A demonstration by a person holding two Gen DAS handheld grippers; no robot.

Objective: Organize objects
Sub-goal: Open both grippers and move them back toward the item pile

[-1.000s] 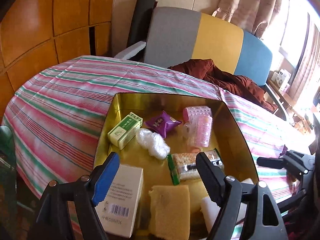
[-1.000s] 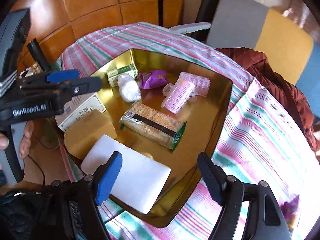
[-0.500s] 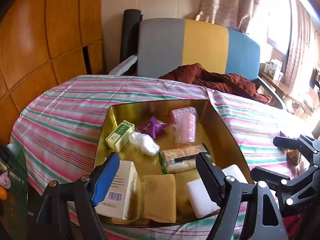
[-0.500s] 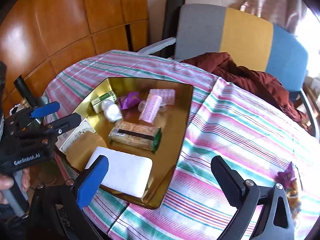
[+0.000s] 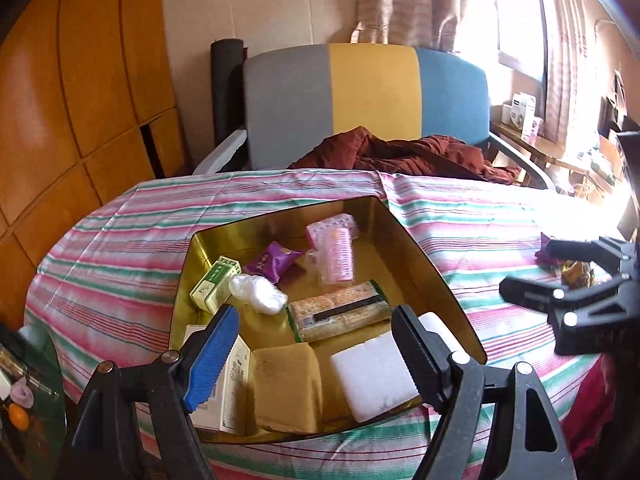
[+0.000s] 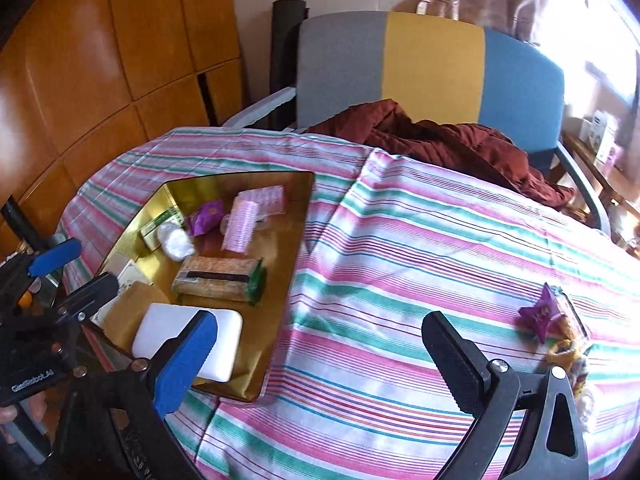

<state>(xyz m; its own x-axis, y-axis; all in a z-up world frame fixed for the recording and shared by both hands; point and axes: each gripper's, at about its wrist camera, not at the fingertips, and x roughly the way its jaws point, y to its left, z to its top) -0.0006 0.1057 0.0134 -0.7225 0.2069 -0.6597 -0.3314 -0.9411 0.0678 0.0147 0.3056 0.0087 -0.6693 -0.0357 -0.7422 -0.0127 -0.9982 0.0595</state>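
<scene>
While both grippers hang with jaws wide and hold nothing, the left gripper (image 5: 314,344) hovers over the near end of one gold tray (image 5: 424,256) holding eight things, among them one cracker pack (image 5: 340,316) and one white block (image 5: 376,376). The right gripper (image 6: 320,356) hovers over the striped tablecloth (image 6: 420,240) near two snack packets (image 6: 556,324) still outside it.

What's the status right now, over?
Left claw open, empty, over gold tray. Right claw open, empty, above striped cloth. Purple snack packet loose outside tray. Nothing blocking it.
</scene>
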